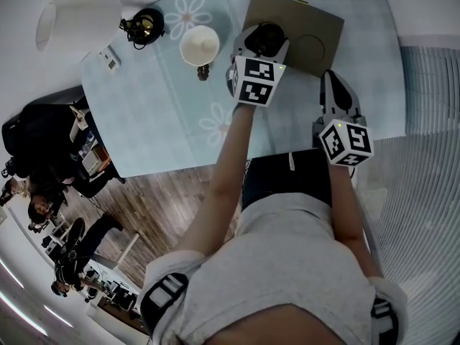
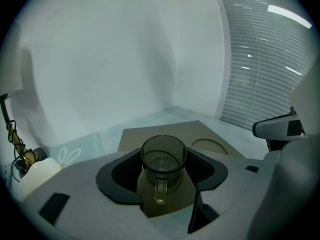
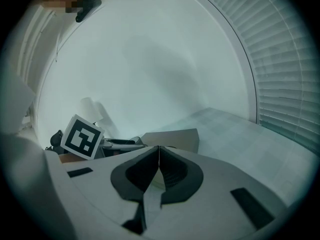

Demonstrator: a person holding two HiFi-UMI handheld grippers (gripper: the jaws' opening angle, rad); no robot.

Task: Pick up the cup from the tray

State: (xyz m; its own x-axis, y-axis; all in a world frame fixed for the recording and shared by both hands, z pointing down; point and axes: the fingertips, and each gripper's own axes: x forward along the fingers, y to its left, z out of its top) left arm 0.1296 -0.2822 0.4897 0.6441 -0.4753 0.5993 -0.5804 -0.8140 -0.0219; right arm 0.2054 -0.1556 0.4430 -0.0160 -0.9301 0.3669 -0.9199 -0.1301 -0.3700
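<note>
Left claw (image 1: 264,40): tilted downward, jaws spread wide on either side of the cup (image 2: 163,160), pads not pressing on it.
Right claw (image 1: 333,85): pointing slightly down, jaws pressed together with nothing between them.
Left arm (image 1: 224,171): bare forearm stretched forward.
Right arm (image 1: 346,207): forearm held nearer the body.

Tabletop clutter
White round object (image 1: 199,45) and cabled black gadget (image 1: 142,26): left of the jaws of the left gripper (image 1: 264,42); blinds (image 2: 260,69) right.
</note>
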